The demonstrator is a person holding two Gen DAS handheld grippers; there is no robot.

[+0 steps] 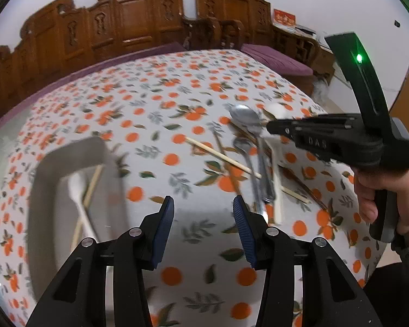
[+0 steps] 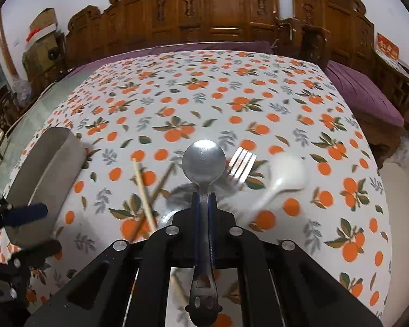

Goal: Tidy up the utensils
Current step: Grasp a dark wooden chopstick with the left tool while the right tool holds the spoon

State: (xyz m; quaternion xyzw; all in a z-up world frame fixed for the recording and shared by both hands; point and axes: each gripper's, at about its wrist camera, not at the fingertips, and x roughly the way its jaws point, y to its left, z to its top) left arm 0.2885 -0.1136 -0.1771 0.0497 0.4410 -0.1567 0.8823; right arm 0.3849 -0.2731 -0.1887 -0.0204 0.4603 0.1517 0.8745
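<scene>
The right gripper [image 2: 203, 199] is squeezing the handle of a metal spoon [image 2: 203, 162], with its jaws nearly together, and the round bowl of the spoon is sticking out in front, so the spoon is staying flat and is not slipping. It is hanging over the pile of things that are lying loose on the table [image 2: 231, 92]: a fork [image 2: 241, 164], a white spoon [image 2: 285, 175] and some chopsticks [image 2: 143, 188] crossing each other. I think the spoon is being held by its thin end so it can be dropped into the grey tray [image 1: 76, 158], well off to the left of the pile. The tray is already holding a white spoon [image 1: 77, 190] and a chopstick [image 1: 91, 188], lying side by side. The left gripper [image 1: 203, 212] is waiting partly open with nothing in it, over the cloth between the tray and the pile.
</scene>
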